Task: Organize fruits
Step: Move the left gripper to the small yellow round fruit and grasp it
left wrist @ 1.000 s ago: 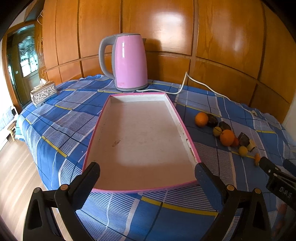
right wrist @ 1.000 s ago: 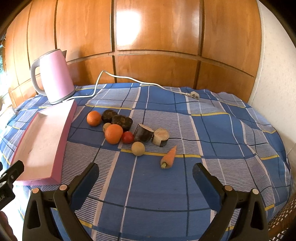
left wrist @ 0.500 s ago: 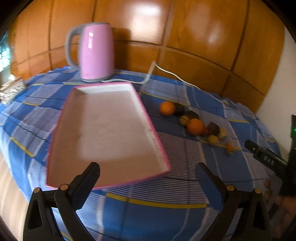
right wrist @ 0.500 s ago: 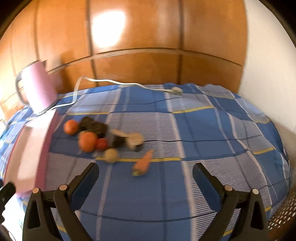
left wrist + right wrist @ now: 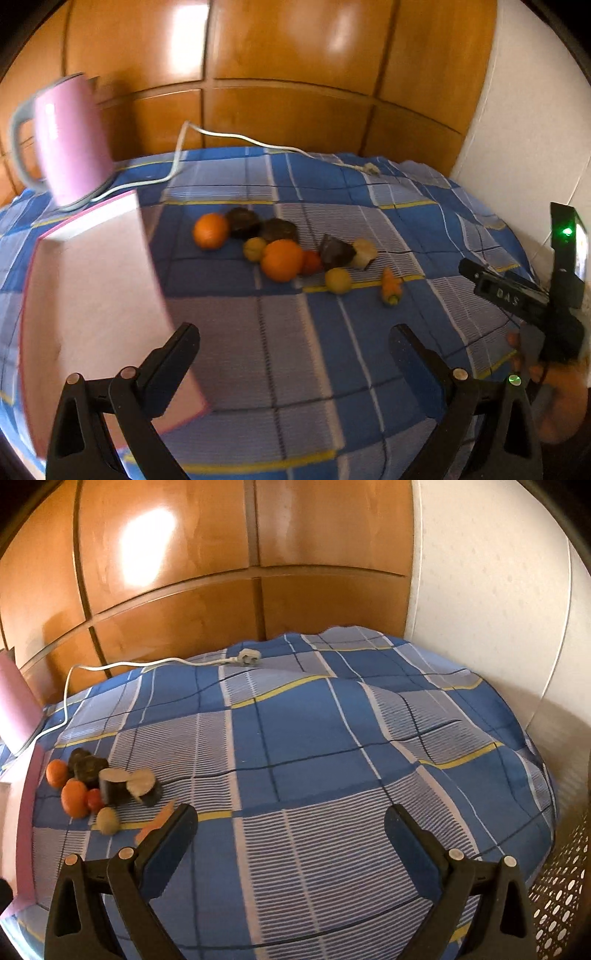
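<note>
The left claw (image 5: 293,341) is spread wide and holds nothing, hovering above the blue checked cloth (image 5: 295,369) that covers the desk. Just past its fingertips lies the pile of fruit: a large orange (image 5: 282,259) in the middle, a smaller orange (image 5: 210,230) behind and to its left, a small yellow fruit (image 5: 337,280) to its right, and a carrot (image 5: 390,286) farther right. Left of the large orange sits the pink-rimmed tray (image 5: 88,288), empty, and behind the tray stands a pink kettle (image 5: 70,140) with its white cord (image 5: 229,136) trailing along the wooden wall. The right claw (image 5: 290,821) is also spread and empty; in its view the large orange (image 5: 75,798) lies to its left, well apart, with dark cut pieces (image 5: 129,786) just behind it.
</note>
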The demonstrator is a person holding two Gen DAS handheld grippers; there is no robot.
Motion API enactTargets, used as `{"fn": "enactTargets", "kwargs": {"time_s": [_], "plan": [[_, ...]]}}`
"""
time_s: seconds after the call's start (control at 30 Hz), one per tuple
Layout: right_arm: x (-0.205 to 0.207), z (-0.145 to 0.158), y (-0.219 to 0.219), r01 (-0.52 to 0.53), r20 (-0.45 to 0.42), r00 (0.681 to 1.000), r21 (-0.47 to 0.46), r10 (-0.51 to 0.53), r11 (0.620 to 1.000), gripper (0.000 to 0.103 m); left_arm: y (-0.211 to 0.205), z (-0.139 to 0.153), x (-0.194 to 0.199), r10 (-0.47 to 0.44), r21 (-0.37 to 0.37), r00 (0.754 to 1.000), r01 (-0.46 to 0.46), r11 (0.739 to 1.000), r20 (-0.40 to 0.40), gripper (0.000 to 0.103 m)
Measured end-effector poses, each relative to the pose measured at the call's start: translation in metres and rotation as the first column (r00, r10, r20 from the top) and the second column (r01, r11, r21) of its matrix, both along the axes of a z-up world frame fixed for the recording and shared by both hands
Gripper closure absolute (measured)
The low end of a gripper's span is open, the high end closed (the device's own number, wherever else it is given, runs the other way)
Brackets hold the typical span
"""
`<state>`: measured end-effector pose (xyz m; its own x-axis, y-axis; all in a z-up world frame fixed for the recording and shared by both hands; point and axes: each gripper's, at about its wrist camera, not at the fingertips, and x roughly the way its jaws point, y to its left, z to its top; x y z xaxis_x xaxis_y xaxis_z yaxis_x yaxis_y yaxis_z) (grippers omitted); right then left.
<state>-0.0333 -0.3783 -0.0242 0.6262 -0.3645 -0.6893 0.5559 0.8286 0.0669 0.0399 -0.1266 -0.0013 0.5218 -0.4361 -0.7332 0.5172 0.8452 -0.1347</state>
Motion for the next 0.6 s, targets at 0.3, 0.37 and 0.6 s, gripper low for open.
{"fn": "enactTargets", "kwargs": {"time_s": [0.3,0.37,0.6], "plan": [[0.0,-0.01,-0.01,-0.002,-0.018,1.0,0.018,0.002,1.0,0.0,-0.051,-0.018,0.032,-0.008,0.06,0.998,0.012,0.998,-0.064,0.025],[0.001,-0.012,-0.01,-0.007,-0.02,1.0,0.023,0.008,1.0,0.0,-0.06,-0.025,0.04,-0.006,0.058,0.996,0.012,0.998,-0.09,0.029],[0.003,-0.015,-0.01,-0.023,-0.021,1.0,0.026,0.024,0.999,0.0,-0.084,-0.042,0.055,0.012,0.084,0.995,-0.004,0.996,-0.101,0.032]]}}
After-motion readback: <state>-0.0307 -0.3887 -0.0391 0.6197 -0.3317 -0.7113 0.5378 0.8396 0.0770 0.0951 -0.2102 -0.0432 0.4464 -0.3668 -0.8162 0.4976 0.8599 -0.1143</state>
